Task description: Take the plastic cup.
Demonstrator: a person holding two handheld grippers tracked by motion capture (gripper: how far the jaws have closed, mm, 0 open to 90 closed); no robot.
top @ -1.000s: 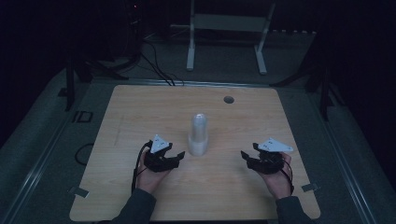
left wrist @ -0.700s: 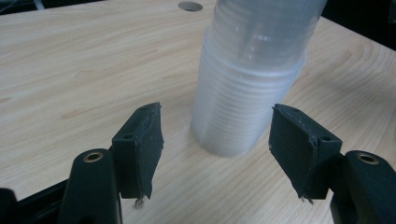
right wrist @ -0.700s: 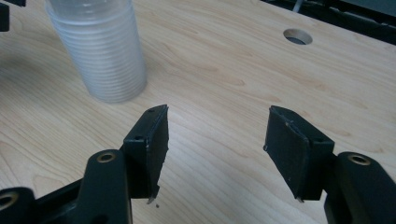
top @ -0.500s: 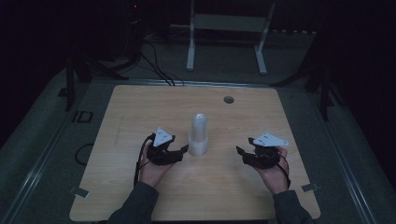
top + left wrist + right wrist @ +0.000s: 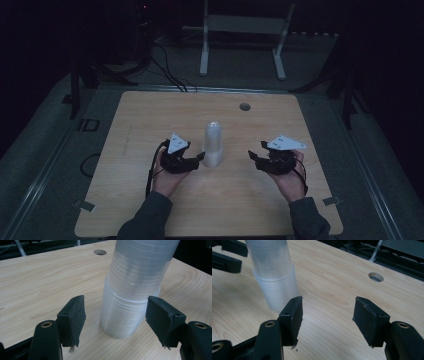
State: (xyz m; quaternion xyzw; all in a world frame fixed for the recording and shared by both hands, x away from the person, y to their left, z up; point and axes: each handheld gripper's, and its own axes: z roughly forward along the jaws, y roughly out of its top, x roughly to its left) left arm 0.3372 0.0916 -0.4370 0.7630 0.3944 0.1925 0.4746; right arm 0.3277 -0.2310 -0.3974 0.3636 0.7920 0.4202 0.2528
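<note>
A pale wooden counter (image 5: 150, 130) takes up the middle of the high view, standing on a dim grey floor (image 5: 45, 150) with a white metal frame (image 5: 240, 30) beyond its far edge and dark cables (image 5: 167, 75) trailing toward it. Near the counter's centre stands a stack of clear plastic cups (image 5: 213, 144), upright with the open ends down, ribbed along its sides and rounded at the top; it rests on the wood and nothing grips it. A person's two forearms in dark sleeves come in from the near edge. The left tongs (image 5: 200, 157) sit just beside the stack on its left, their tips close to its base; in the left gripper view the left tongs (image 5: 115, 312) stand spread with the lower part of the stack between the two black pads, a gap of bare wood showing on each side, so the pads do not press on it, and they have just been opening wider. The right tongs (image 5: 251, 156) are held apart from the stack on its right; in the right gripper view the right tongs (image 5: 327, 312) stand spread over bare wood with nothing between them, having just closed in a little, while the stack rises to their upper left. A small round hole (image 5: 245, 106) is cut in the counter behind the stack.
</note>
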